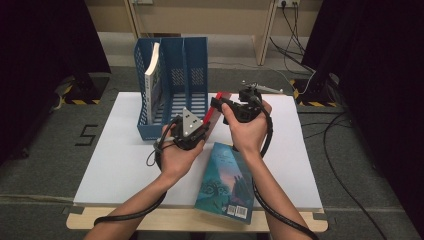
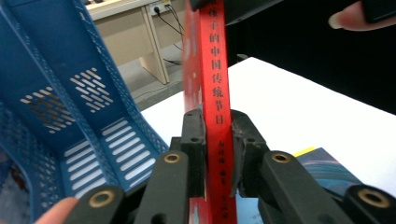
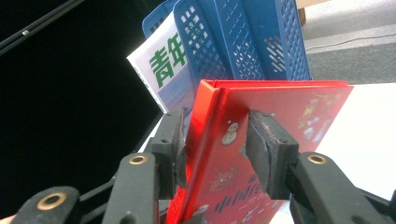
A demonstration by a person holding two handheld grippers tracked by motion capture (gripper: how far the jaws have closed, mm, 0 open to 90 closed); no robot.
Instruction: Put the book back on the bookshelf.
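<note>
Handover happening: my left hand-held gripper [image 2: 217,154] is clamping the thin red hardcover book [image 2: 212,93], my right hand-held gripper [image 3: 215,144] is standing released around it; blue plastic file rack [image 1: 192,70] is waiting.

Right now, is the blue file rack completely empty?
No, the blue file rack already holds a white book standing upright in its leftmost compartment.

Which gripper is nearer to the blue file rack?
Left. The left gripper, shut on the red book, sits just in front of the blue file rack. The right gripper is farther off to the rack's right, its jaws around the same book.
</note>
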